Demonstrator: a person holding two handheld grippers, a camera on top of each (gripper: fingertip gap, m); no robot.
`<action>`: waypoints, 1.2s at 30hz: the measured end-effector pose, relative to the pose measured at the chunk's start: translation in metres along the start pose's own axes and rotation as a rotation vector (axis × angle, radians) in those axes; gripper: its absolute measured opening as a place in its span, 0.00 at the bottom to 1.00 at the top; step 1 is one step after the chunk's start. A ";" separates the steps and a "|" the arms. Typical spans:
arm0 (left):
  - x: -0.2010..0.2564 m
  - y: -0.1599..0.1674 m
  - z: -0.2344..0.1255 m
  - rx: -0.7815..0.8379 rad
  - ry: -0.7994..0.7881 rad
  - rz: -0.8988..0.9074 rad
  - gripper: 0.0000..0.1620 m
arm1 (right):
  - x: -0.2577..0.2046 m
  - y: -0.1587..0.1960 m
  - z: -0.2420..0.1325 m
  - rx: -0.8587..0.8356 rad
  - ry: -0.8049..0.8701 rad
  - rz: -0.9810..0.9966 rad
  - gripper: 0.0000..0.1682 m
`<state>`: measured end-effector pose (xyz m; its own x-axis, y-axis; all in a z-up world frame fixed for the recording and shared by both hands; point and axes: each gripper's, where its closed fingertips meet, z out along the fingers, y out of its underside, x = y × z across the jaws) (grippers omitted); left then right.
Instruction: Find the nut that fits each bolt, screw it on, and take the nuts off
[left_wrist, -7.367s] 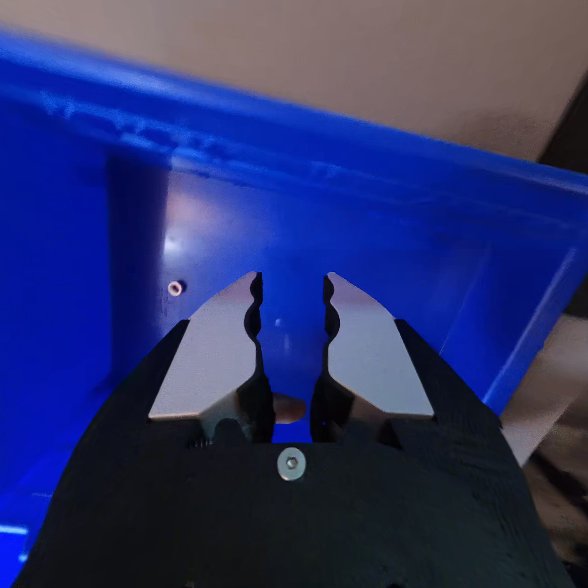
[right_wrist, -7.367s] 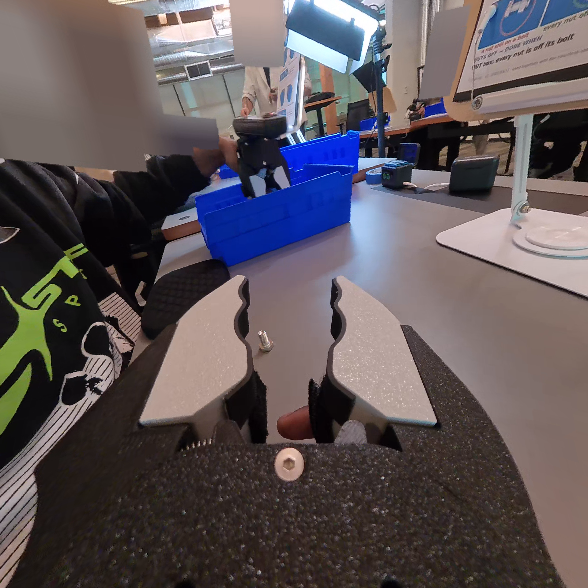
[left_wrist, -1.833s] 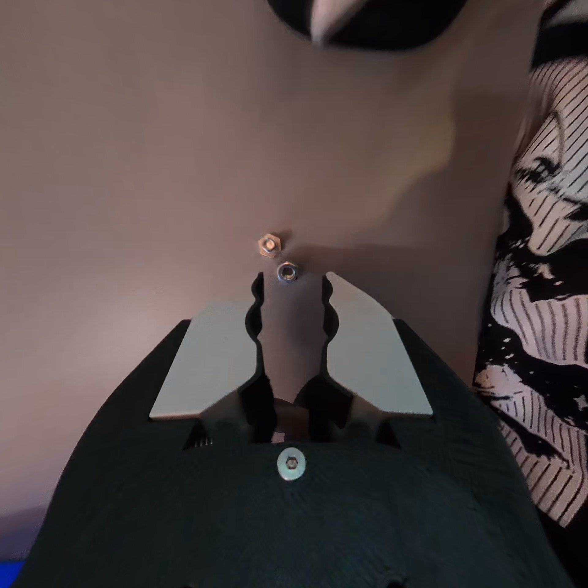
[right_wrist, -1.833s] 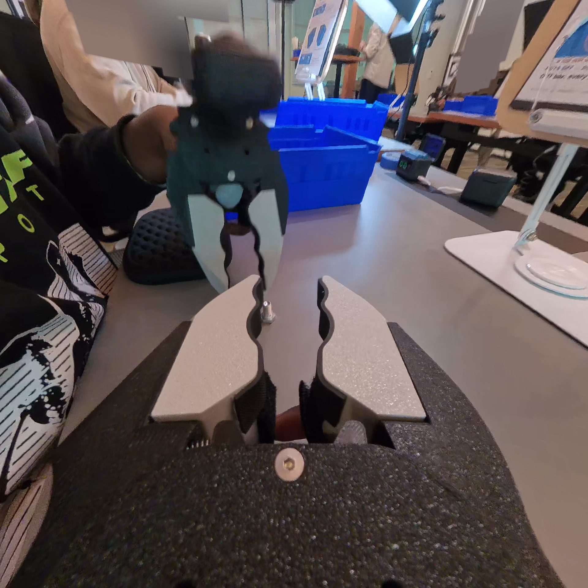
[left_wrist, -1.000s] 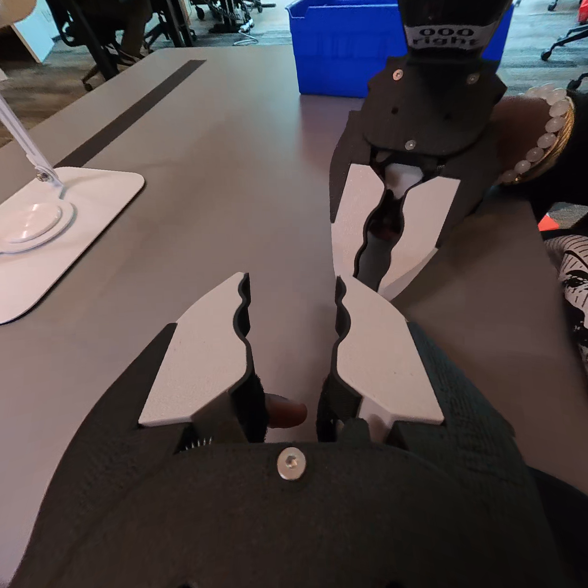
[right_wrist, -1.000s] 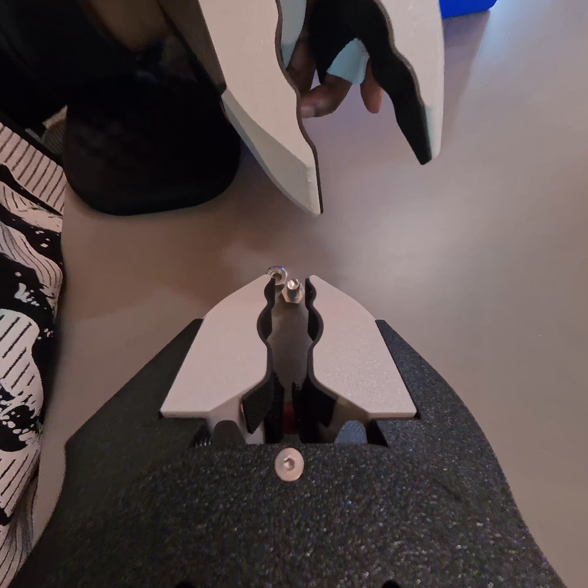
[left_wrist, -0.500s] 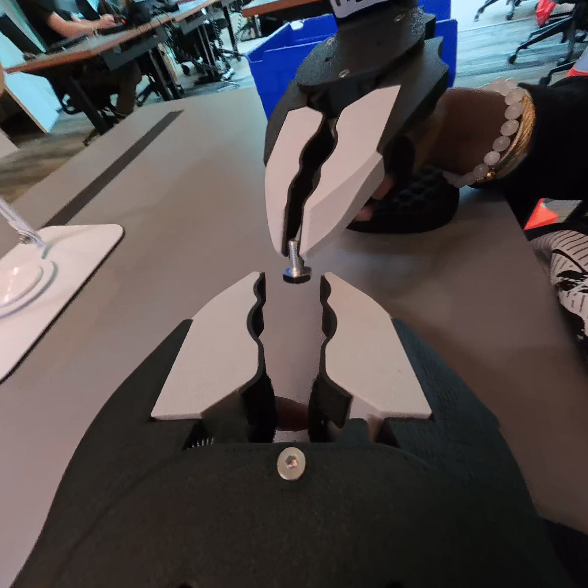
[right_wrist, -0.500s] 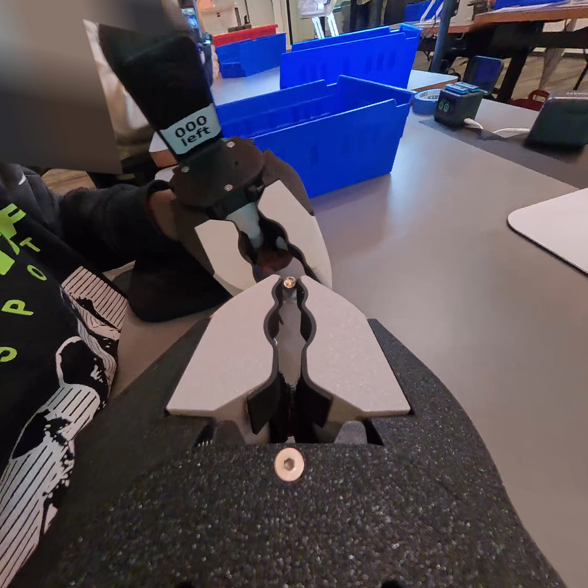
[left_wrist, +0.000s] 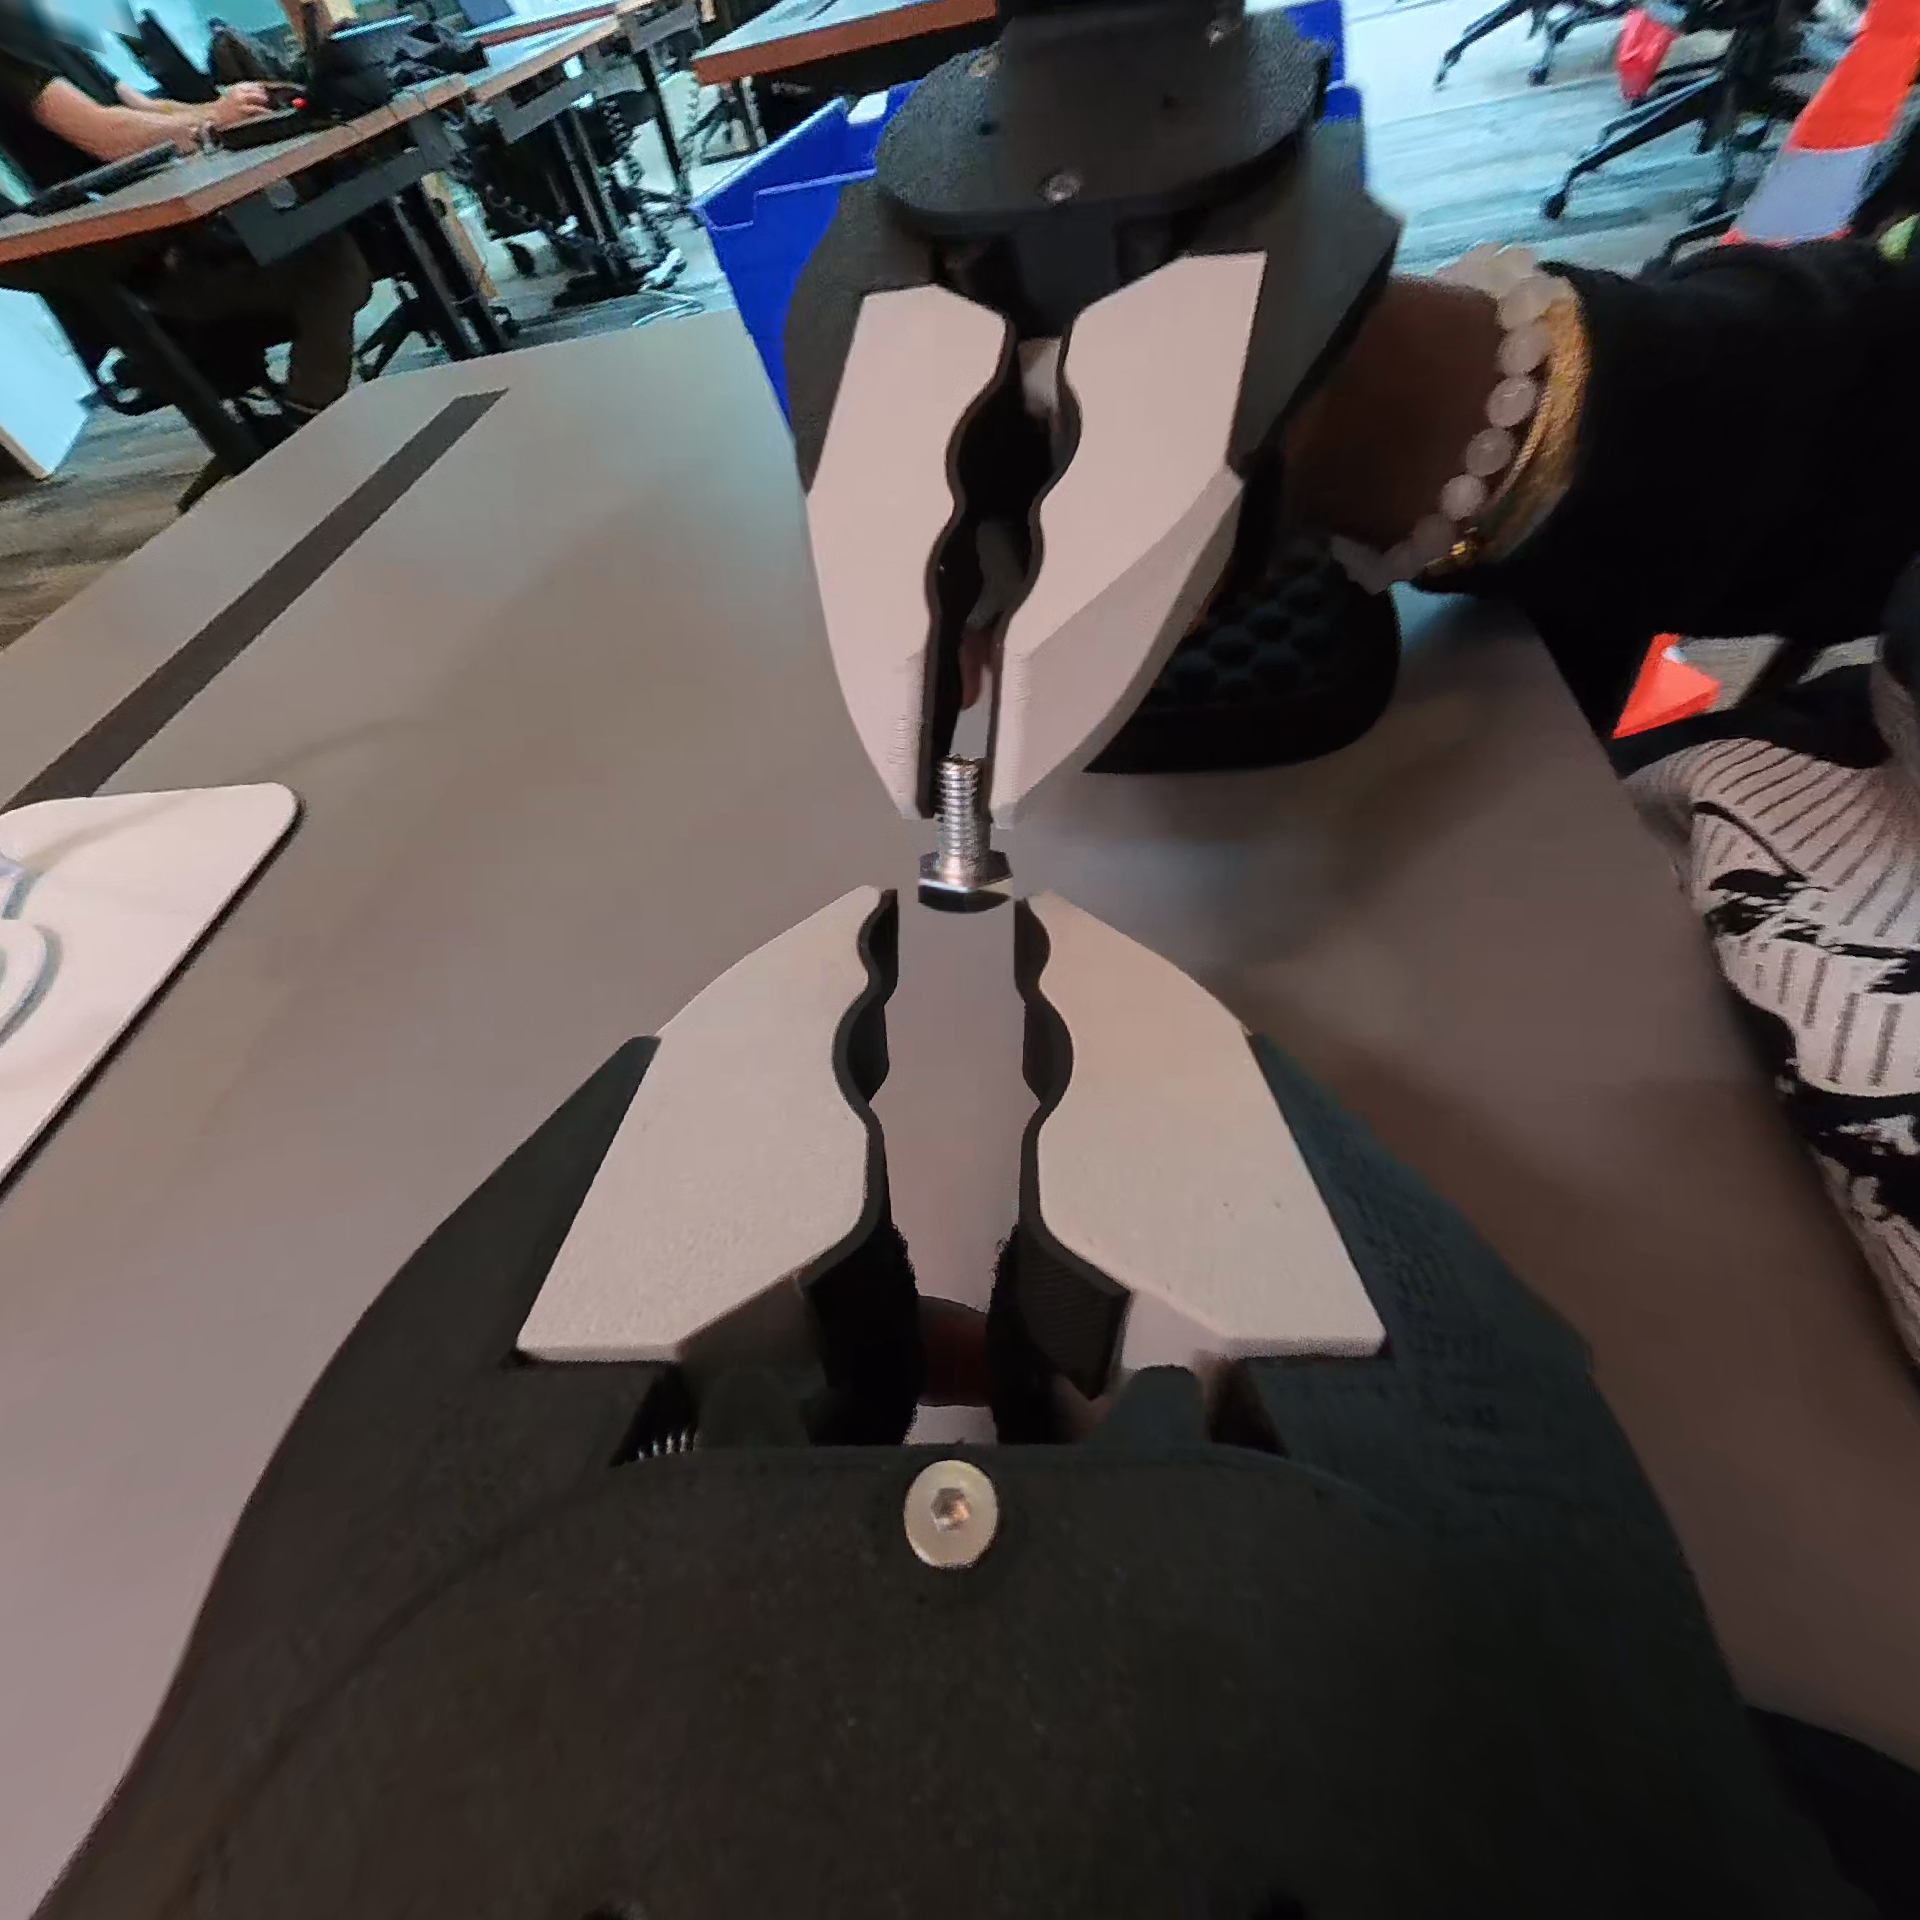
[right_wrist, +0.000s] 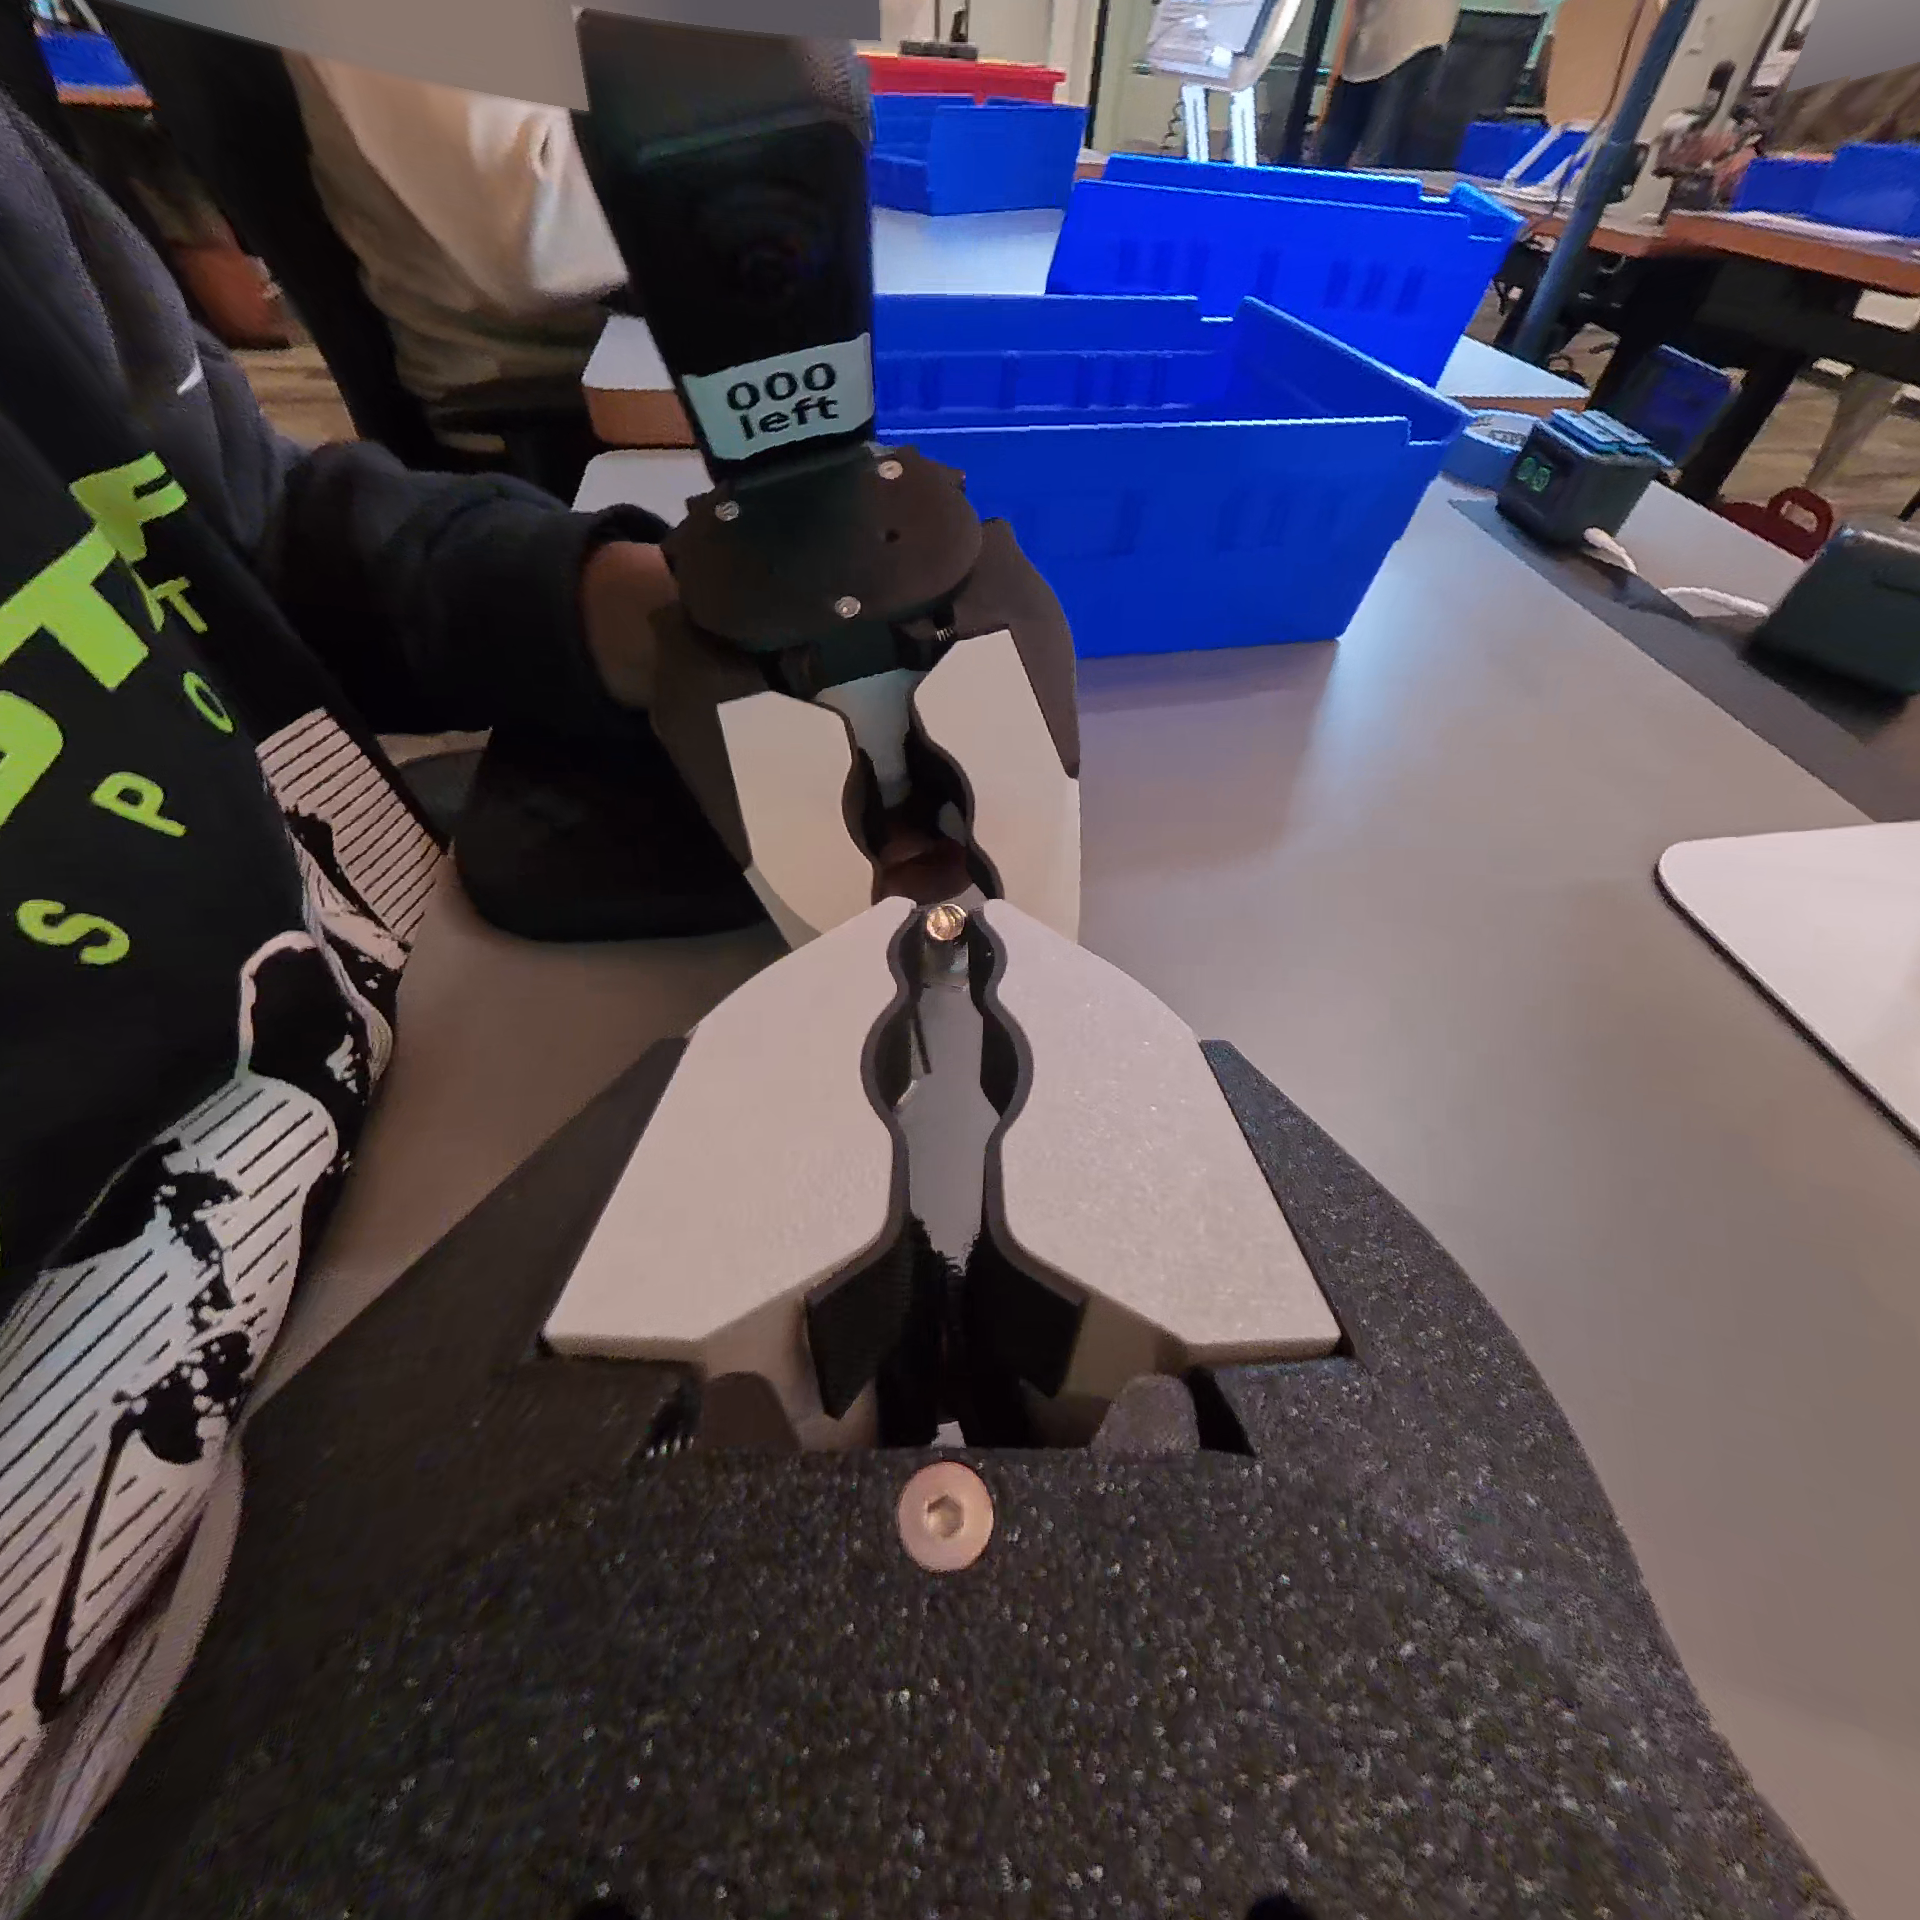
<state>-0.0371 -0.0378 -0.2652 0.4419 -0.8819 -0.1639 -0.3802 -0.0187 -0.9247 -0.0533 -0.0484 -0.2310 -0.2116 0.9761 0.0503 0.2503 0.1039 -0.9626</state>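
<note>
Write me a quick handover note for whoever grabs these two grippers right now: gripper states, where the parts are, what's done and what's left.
Right gripper: shut on the bolt, holding it by the threaded end, hex head pointing toward the left gripper, above the grey table.
Left gripper: open and empty, jaws just short of the bolt head.
Done: bolt picked up. It carries no nut.
Left: no nuts show in either view right now, so find them first, probably on the table below. Then try a nut on this bolt, screw it on and take it off again.
</note>
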 end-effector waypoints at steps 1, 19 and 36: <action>0.003 -0.002 0.000 0.014 0.020 -0.008 0.13 | 0.000 0.000 0.000 -0.004 -0.002 -0.011 0.05; -0.003 -0.004 -0.002 0.020 -0.023 0.015 0.10 | 0.004 -0.002 0.002 0.024 0.013 0.074 0.05; -0.072 0.008 -0.040 0.008 -0.339 -0.226 0.09 | -0.009 0.061 0.020 -0.351 0.039 0.173 0.18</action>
<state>-0.1044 0.0068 -0.2467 0.7571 -0.6506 -0.0592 -0.2371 -0.1893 -0.9529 -0.0547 -0.0548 -0.2952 -0.1038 0.9907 -0.0878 0.5882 -0.0100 -0.8087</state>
